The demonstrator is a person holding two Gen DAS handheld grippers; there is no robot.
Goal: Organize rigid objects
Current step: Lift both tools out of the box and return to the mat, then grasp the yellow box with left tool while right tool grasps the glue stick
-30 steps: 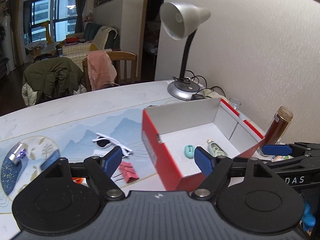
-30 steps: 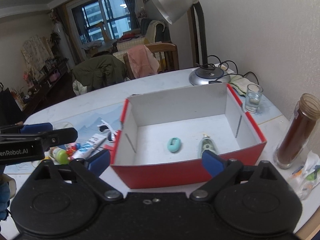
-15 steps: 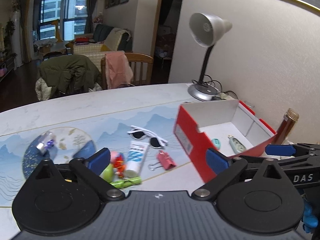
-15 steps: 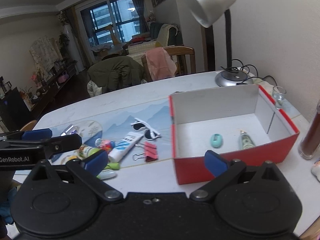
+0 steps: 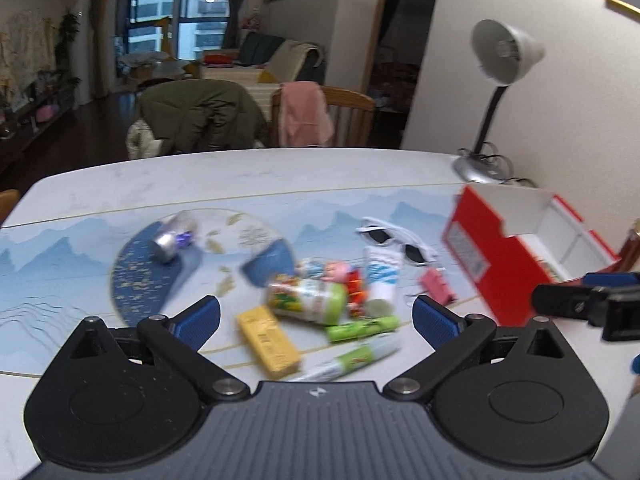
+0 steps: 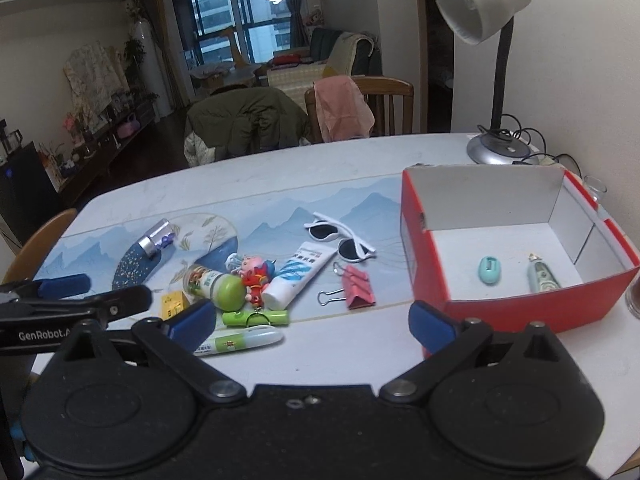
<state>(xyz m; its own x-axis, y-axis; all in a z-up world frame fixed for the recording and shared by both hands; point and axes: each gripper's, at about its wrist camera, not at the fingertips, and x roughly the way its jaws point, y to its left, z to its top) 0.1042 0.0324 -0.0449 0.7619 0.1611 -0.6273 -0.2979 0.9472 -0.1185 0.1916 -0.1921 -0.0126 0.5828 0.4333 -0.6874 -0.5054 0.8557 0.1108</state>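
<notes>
A red box [image 6: 520, 304] with a white inside stands at the right and holds a teal oval piece [image 6: 489, 270] and a small green bottle [image 6: 542, 276]. Left of it lies a heap: white sunglasses [image 6: 340, 238], a white-and-blue tube [image 6: 298, 274], a pink binder clip [image 6: 358, 286], a green-capped jar [image 5: 308, 298], a yellow box [image 5: 268, 338], green pens [image 6: 256, 317] and a small toy figure [image 6: 256, 272]. My left gripper [image 5: 316, 320] hangs open just short of the jar and yellow box. My right gripper [image 6: 310, 320] is open too, nothing between its fingers, near the pens and clip.
A silver cylinder [image 6: 154, 238] lies on the round blue print at the left. A grey desk lamp [image 6: 496, 60] stands behind the box, a small glass [image 6: 596, 188] and a brown jar [image 6: 632, 296] to its right. Chairs with jackets line the far table edge.
Both grippers have swung left, from over the red box to the heap of loose items. The left jaws have widened. Nothing was picked up.
</notes>
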